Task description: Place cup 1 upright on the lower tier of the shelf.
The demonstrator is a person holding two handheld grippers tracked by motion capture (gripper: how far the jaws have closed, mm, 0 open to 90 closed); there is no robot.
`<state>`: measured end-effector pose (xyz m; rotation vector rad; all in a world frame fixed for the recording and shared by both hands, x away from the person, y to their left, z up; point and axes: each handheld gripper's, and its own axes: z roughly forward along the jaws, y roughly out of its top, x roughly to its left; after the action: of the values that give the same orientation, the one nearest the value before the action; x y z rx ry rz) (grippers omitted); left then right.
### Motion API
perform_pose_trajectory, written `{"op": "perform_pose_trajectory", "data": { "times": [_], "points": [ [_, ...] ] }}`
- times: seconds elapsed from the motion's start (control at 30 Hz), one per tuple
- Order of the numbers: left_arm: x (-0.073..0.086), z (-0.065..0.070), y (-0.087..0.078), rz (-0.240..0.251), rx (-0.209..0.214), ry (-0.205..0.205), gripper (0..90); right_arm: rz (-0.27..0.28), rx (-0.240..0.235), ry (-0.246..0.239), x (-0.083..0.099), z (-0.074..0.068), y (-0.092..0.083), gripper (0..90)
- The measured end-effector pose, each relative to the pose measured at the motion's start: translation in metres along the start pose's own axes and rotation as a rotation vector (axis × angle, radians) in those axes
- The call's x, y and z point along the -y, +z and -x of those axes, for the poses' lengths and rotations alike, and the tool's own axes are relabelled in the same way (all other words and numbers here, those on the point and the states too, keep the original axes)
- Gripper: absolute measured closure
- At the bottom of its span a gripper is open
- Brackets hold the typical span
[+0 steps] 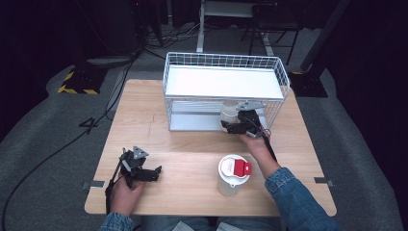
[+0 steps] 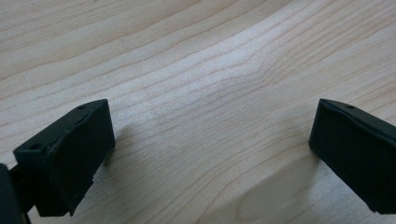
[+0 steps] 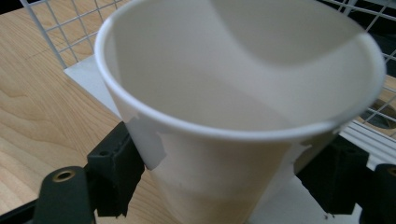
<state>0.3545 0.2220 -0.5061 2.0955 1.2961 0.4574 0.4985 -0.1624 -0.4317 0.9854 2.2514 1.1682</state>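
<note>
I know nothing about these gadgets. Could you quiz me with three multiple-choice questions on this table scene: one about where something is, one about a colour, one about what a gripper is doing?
1. Where is the white cup held by the right gripper?
A. at the open front of the wire rack's lower level
B. on the rack's top shelf
C. at the table's left edge

2. What colour is the tab on the lid of the container near the person?
A. blue
B. red
C. green

3. What is the left gripper doing?
A. gripping a lid
B. gripping a cup
C. open, holding nothing

Answers: 1 A, the high view shows it at the rack's lower opening. 2 B, the tab is red on a white lid. 3 C, its fingers are spread over bare wood.
</note>
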Motion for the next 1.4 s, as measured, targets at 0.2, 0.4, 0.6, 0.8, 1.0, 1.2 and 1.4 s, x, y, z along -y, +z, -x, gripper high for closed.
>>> {"op": "perform_pose_trajectory", "data": {
  "times": [0.2, 0.4, 0.6, 0.8, 1.0, 1.2, 1.4],
  "points": [
    [0.0, 0.0, 0.0, 0.0, 0.0, 0.0, 0.6, 0.007, 0.005, 0.005, 0.001, -0.001, 0.007, 23.0],
    [0.0, 0.0, 0.0, -0.001, 0.0, -0.001, 0.6, 0.014, 0.02, -0.001, 0.004, -0.001, 0.015, 23.0],
    [0.0, 0.0, 0.0, -0.001, 0.0, 0.0, 0.6, 0.022, 0.033, 0.004, 0.005, 0.0, 0.021, 23.0],
    [0.0, 0.0, 0.0, 0.0, 0.0, 0.0, 0.6, 0.032, 0.039, 0.014, 0.006, 0.002, 0.027, 23.0],
    [0.0, 0.0, 0.0, -0.001, 0.0, 0.001, 0.6, 0.045, 0.049, 0.01, 0.006, 0.004, 0.03, 23.0],
    [0.0, 0.0, 0.0, -0.001, 0.0, -0.001, 0.6, 0.047, 0.045, 0.017, 0.007, 0.003, 0.031, 23.0],
    [0.0, 0.0, 0.0, 0.0, -0.001, 0.0, 0.6, 0.04, 0.046, 0.015, 0.008, 0.001, 0.033, 22.9]
  ]
}}
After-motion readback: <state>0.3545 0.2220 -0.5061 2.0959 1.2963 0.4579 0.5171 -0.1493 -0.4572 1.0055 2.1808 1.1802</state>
